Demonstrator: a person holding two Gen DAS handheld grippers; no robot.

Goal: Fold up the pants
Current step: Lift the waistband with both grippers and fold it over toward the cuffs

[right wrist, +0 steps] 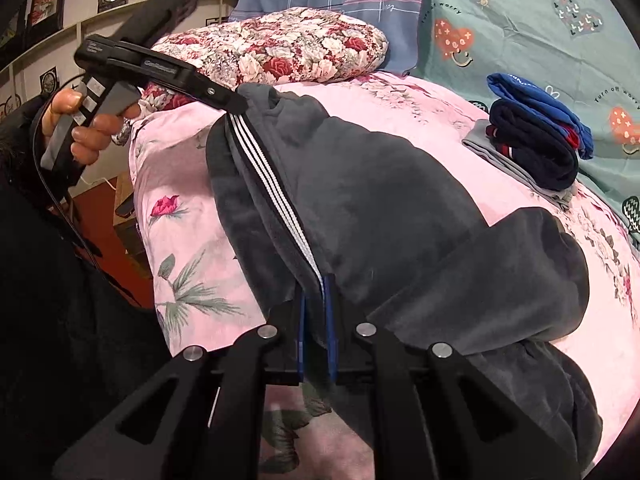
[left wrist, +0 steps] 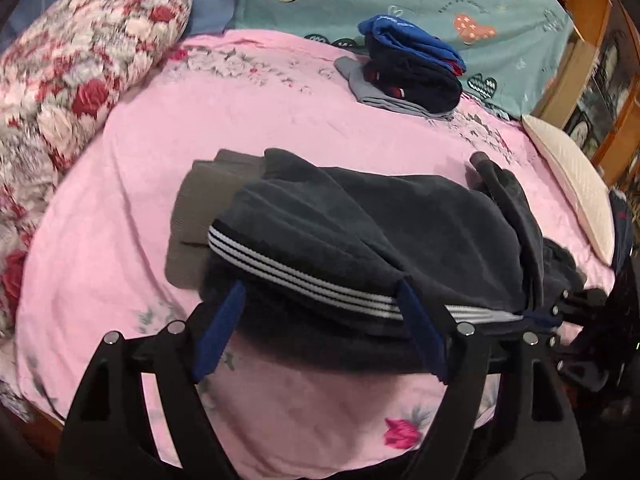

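Lying doubled on the pink floral bedspread (left wrist: 120,160), the dark striped pants (left wrist: 340,216) look half folded; the left gripper (left wrist: 320,308) stands wide, the right gripper (right wrist: 314,320) pinches their striped seam.

Pants (left wrist: 344,216) lie on the bed (left wrist: 240,120), clothes stack (left wrist: 412,68) behind them.

Dark striped pants (left wrist: 360,216) bunched on bed

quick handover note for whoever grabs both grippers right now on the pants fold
Left gripper: open, its pads either side of the striped edge, nothing pinched.
Right gripper: shut on the dark grey pants, clamped at the white stripes.
The pants lie doubled over on the pink bedspread. A pile of folded clothes sits at the far side.
Done: at least one fold.
Left: release the right grip, finish folding, probably stack it.
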